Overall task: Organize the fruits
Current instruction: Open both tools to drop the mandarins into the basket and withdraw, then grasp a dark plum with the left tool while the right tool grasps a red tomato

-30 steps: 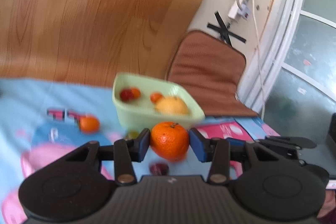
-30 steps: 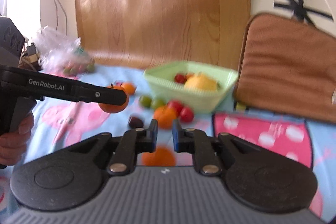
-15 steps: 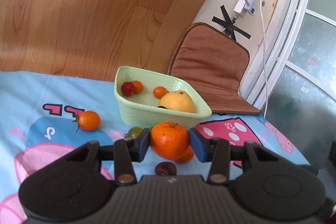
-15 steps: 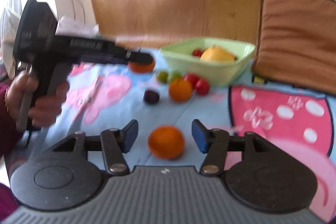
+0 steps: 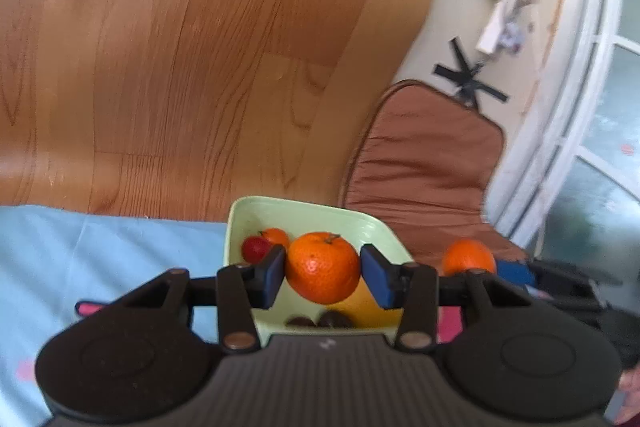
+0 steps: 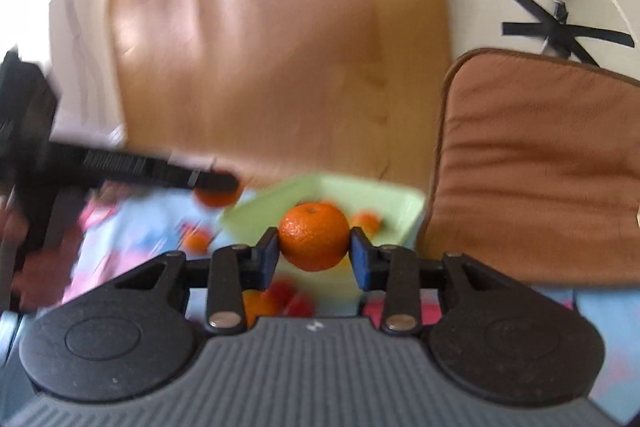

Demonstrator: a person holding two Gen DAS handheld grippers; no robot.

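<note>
item: my left tongs (image 5: 323, 275), held level and pointing forward over the near half of the green basin (image 5: 320, 217). state: clenched on a mandarin (image 5: 323, 267), blue pads (image 5: 273, 277) pressed to both its sides, stem up. below and behind that fruit, inside the basin: a red tomato (image 5: 256, 249), a small orange fruit (image 5: 276, 235), a yellow fruit (image 5: 366, 301) and two dark plums (image 5: 320, 319) just ahead of the tongs' body.

item: my right tongs (image 6: 314, 251), held level, pointing at the basin (image 6: 404, 203) from its near side. state: clenched on a second mandarin (image 6: 314, 242), pads at both sides. this pair also shows at the right edge of the left view, its mandarin (image 5: 469, 257) raised beside the basin. loose fruit (image 6: 280, 299) lies blurred on the printed cloth (image 6: 136, 223) beneath these tongs. the left tongs (image 6: 218, 189) cross in from the left, gripped by my left hand (image 6: 36, 259).

writing: a pale band of lettering runs along the left tongs' arm, too smeared to read.

surroundings: a brown cushion (image 5: 424, 163) stands ahead and right of the basin.

change: half a second ago the right tongs were spread above a mandarin lying on the cloth; now they carry it lifted. the left tongs, then short of the basin, now hang over it with the same fruit.
</note>
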